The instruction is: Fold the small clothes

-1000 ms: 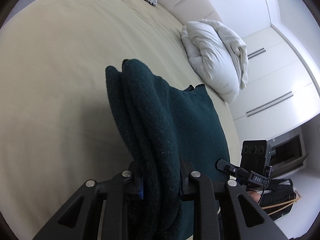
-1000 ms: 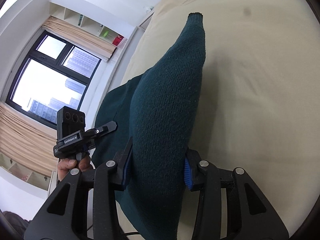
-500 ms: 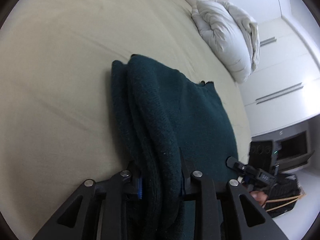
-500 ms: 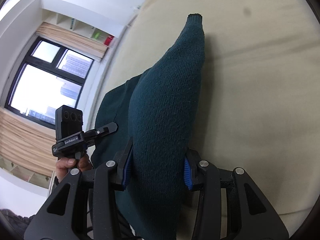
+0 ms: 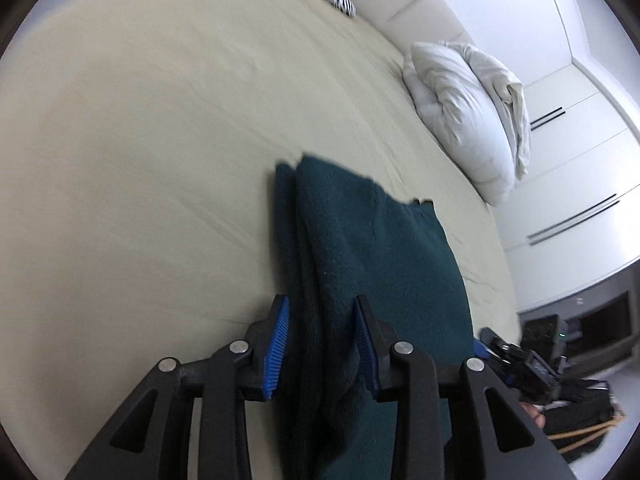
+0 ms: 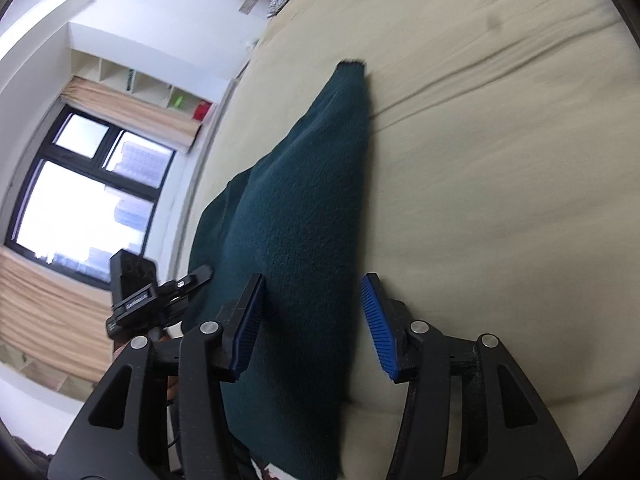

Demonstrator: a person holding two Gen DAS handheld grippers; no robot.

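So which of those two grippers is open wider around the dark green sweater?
The right gripper: its blue pads stand well apart from the dark green knitted sweater. The left gripper has opened less, the fabric filling its gap.

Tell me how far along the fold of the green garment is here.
Done: the dark green garment lies doubled in layers on the beige bed. In hand: nothing gripped; the left gripper and right gripper straddle it with jaws open. Left: pulling clear, perhaps another fold.
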